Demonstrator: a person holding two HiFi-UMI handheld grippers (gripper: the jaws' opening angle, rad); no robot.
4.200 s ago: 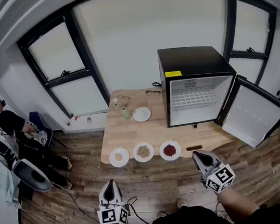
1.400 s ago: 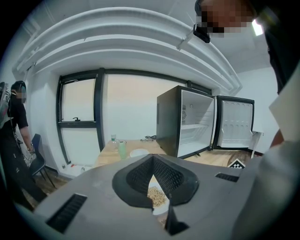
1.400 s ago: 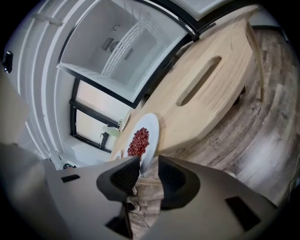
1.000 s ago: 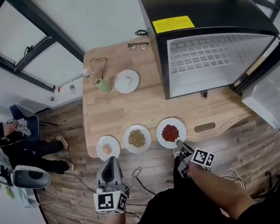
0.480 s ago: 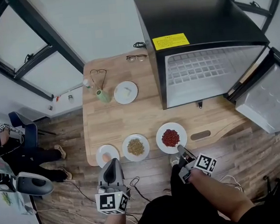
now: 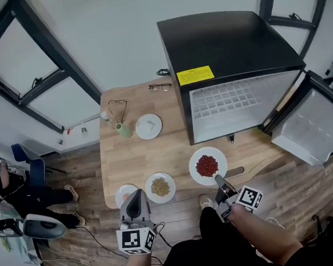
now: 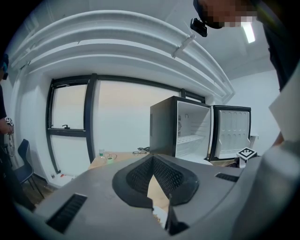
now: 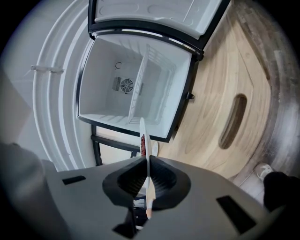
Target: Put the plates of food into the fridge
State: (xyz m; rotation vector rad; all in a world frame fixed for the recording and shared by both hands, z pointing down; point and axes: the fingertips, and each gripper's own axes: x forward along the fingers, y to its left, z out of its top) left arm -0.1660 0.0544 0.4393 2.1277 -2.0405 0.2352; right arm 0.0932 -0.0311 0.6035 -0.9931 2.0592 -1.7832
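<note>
The right gripper [image 6: 221,184] pinches the rim of the red-food plate [image 6: 207,165] at the table's [image 6: 139,152] near edge. The open fridge [image 6: 228,44] stands at the plate's 1 o'clock. The left gripper [image 6: 135,202], at 8 o'clock, is closed and empty.

Notes: counter [image 6: 134,155] is pale wood, matt, grain showing; floor [image 6: 297,194] is darker wood planks, duller. The fridge [image 6: 222,39] has a black casing with a slight sheen and a smooth white plastic lining. The plate [image 6: 194,159] looks smooth, glossy white; right gripper [image 6: 219,180] and left gripper [image 6: 137,195] are matt grey plastic, with dark ribbed pads.
</note>
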